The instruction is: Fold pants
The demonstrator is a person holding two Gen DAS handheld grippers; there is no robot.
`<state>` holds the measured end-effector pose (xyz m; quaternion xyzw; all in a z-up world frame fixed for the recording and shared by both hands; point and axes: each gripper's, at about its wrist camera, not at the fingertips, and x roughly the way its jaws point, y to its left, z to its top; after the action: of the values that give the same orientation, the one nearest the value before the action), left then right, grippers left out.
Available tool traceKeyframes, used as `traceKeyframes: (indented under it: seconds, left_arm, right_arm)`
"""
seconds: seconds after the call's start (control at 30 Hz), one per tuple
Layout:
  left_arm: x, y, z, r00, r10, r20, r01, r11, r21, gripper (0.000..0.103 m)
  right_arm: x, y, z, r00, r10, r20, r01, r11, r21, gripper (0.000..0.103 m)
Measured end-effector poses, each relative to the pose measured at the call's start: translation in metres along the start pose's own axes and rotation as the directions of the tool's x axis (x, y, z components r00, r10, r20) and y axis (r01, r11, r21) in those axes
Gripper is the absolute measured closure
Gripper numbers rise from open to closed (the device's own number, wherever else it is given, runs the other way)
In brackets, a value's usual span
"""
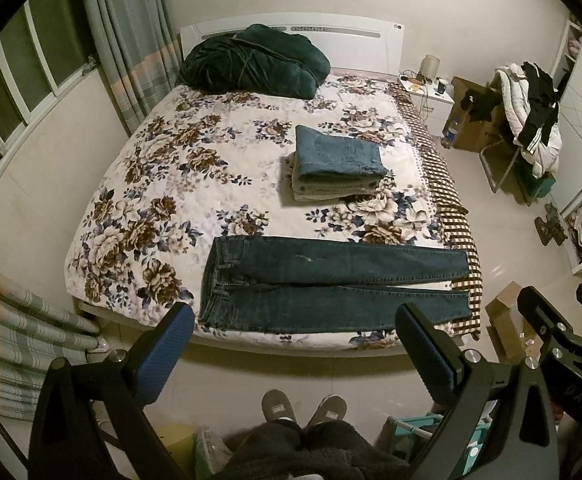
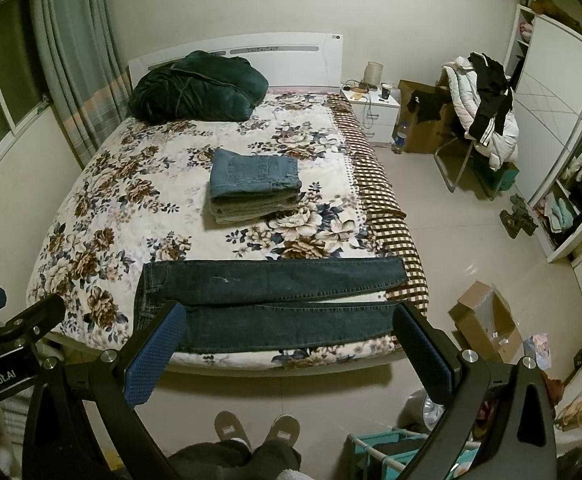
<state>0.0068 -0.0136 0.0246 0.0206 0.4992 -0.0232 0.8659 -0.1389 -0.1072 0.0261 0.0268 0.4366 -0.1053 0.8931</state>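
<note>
Dark blue jeans (image 1: 331, 284) (image 2: 267, 304) lie flat along the near edge of the bed, waistband to the left, both legs stretched to the right and side by side. My left gripper (image 1: 295, 320) hangs open above and in front of the bed edge, holding nothing. My right gripper (image 2: 287, 320) is likewise open and empty, held back from the jeans. A stack of folded pants (image 1: 337, 164) (image 2: 253, 186), lighter blue on top, rests in the middle of the bed.
The bed has a floral cover (image 1: 163, 184) (image 2: 103, 216). A dark green blanket (image 1: 251, 62) (image 2: 195, 86) is piled at the headboard. A cardboard box (image 2: 483, 320) sits on the floor right of the bed. A person's slippered feet (image 1: 303, 406) stand before it.
</note>
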Motion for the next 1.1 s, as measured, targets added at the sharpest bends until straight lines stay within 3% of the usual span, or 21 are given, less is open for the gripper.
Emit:
traceKeyframes:
  seconds: [0.4, 0.63, 0.73, 0.93, 1.1]
  left_arm:
    - [0.000, 0.002, -0.001, 1.000, -0.002, 0.001, 0.002, 1.000, -0.001, 0.000]
    - [0.001, -0.021, 0.015, 1.000, 0.002, -0.009, -0.002, 1.000, -0.009, 0.000]
    - [0.004, -0.032, 0.019, 1.000, 0.016, -0.010, -0.016, 1.000, -0.016, 0.000]
    - [0.048, -0.032, 0.024, 0.998, 0.059, 0.009, -0.058, 0.996, -0.068, 0.000]
    - [0.124, -0.018, 0.051, 0.990, 0.140, -0.028, -0.143, 0.982, -0.123, 0.000]
  right_arm:
    - [0.003, -0.003, 0.002, 1.000, 0.001, -0.001, -0.001, 1.000, -0.001, 0.000]
    - [0.004, 0.003, -0.004, 1.000, 0.006, -0.017, -0.006, 1.000, -0.004, 0.000]
    - [0.009, 0.000, 0.011, 1.000, 0.009, -0.026, -0.009, 1.000, -0.005, 0.000]
    - [0.082, -0.037, 0.013, 0.999, -0.017, -0.050, 0.018, 1.000, 0.021, 0.000]
    - [0.180, -0.060, 0.033, 0.990, -0.084, -0.117, 0.093, 0.993, 0.077, 0.000]
